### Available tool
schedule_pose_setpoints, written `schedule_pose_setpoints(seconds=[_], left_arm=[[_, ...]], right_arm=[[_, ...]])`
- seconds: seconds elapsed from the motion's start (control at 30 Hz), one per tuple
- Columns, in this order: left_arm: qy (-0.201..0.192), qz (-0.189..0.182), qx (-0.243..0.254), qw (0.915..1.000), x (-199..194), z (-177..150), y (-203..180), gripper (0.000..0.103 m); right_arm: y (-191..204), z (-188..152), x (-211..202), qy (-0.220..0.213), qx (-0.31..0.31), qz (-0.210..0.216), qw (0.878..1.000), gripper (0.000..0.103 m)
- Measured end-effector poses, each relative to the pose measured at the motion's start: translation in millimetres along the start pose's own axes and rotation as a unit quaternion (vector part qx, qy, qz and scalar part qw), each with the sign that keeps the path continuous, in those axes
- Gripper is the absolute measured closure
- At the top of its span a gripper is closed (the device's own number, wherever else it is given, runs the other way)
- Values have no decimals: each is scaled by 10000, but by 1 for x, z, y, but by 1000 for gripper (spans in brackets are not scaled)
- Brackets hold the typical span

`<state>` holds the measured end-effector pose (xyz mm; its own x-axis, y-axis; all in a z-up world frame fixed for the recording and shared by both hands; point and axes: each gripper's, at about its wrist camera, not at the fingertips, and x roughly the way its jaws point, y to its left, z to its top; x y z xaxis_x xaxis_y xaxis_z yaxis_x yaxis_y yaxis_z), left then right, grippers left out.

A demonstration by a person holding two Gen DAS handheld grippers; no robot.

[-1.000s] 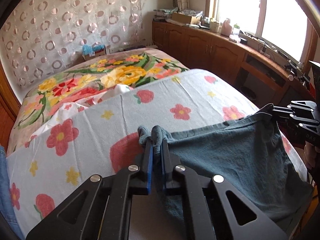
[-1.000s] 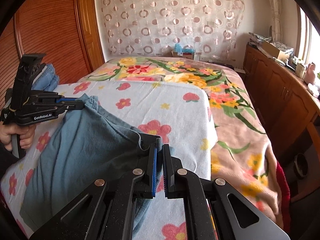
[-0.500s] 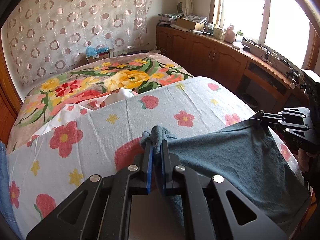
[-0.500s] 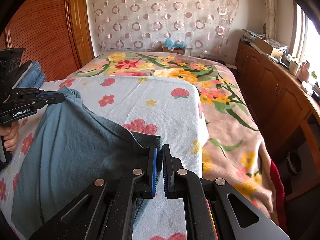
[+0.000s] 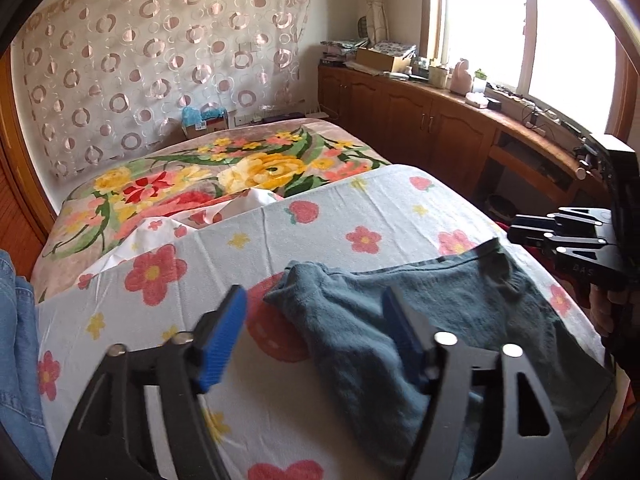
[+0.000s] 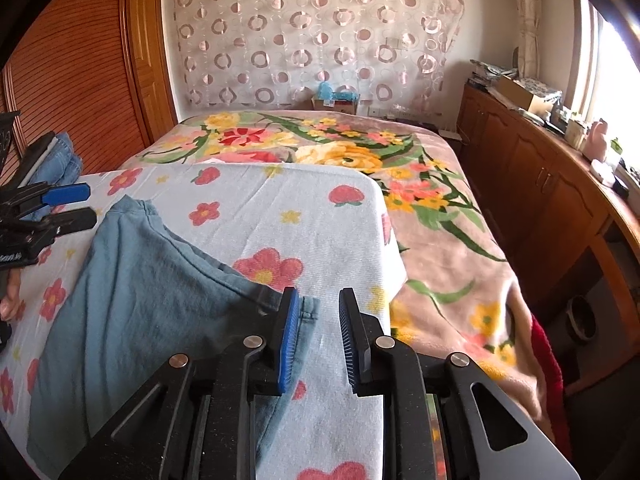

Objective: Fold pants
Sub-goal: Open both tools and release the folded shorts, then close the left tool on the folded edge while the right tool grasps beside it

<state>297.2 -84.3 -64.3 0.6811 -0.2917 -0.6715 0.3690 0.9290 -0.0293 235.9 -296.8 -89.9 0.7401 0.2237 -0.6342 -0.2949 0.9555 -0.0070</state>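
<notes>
Left wrist view: pants (image 5: 440, 320) flat on flowered sheet (image 5: 320, 220), near edge cut off behind left gripper (image 5: 316, 332). Jaws just opened wide, corner loose between. Long axis across the bed.

Right wrist view: right gripper (image 6: 318, 336) just parted, clamping nothing; pants corner under left pad, lower portion hidden.

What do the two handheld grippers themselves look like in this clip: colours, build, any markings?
Both are matte black. The left gripper and right gripper each have angular linkage arms with triangular cut-outs, silver round pivot pins, and ribbed blue pads lining the jaws. White lettering marks each body's side, only partly readable. No cables or sleeves show.
</notes>
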Motion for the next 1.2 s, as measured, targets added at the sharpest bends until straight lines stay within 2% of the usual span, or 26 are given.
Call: schedule_pose_setpoints(seconds=[0.2,0.33,0.43,0.5,0.6,0.73,0.9,1.0,1.07,1.13,1.2], left_arm=[[-18,-158,14,9999,-17,-11,-10,20],[-24,-239,53,9997,-30,-21,-19,20],[-31,-378,68,9993,-41,-29,-26,19],[-62,-371,111,9992,-48,-33,-31,15],[-142,-354,176,9991,-60,-39,-38,15],[-190,-426,181,9987,-73,-47,-43,15],[-85,-445,232,9987,-83,-64,-52,15],[37,-384,235,9990,-86,-76,-56,15],[75,-467,243,9986,-89,-86,-59,15],[130,-529,216,9983,-92,-96,-61,15],[185,-548,196,9981,-95,-104,-62,15]], right_arm=[[8,-9,-20,-98,5,103,9999,81],[12,-21,-38,-161,47,175,9997,71],[14,-33,-53,-207,108,205,9995,70],[13,-39,-62,-234,150,213,9994,70],[15,-50,-79,-309,203,196,9991,70],[19,-64,-98,-379,238,177,9988,65],[29,-84,-118,-465,274,33,9985,60],[32,-98,-126,-520,255,-221,9981,60],[35,-105,-126,-478,317,-363,9977,60],[36,-113,-124,-339,409,-83,9986,60],[39,-120,-126,-269,486,-49,9984,60]])
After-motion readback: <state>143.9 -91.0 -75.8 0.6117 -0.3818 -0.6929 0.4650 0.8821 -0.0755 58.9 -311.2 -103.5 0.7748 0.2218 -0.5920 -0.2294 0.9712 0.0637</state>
